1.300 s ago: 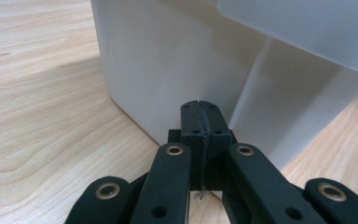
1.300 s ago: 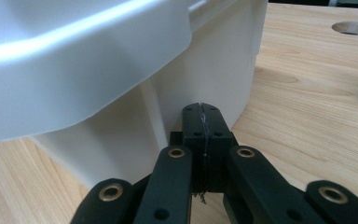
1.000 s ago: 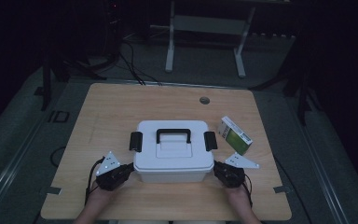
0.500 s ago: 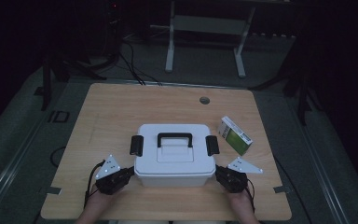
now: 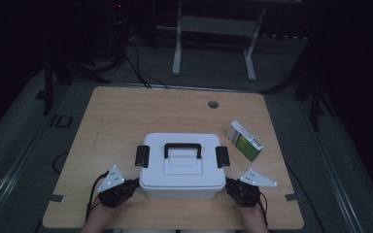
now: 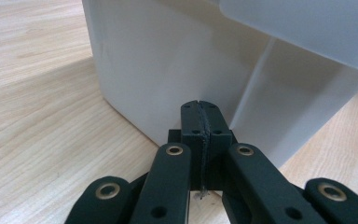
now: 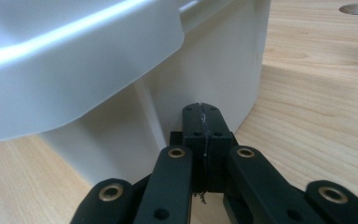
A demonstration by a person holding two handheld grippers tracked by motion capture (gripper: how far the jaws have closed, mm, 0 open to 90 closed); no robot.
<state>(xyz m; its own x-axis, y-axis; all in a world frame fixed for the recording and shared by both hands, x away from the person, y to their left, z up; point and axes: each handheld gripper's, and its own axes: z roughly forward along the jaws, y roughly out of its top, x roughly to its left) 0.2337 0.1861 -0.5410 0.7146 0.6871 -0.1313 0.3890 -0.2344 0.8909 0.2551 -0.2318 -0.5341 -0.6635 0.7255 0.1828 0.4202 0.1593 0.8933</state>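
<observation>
High view item: white plastic storage box (image 5: 182,167), rectangular, lidded
Handle: black (image 5: 182,148), flat on lid
Latches: black, both ends
Left tool (image 5: 135,183): pressed together, tip at box wall
Right tool (image 5: 227,183): pressed together, likewise

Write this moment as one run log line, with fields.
left tongs: shut, at white box near-left corner | right tongs: shut, at near-right corner | lid: on

Dim, murky high view; bright, sharp gripper views with soft glare.
</observation>
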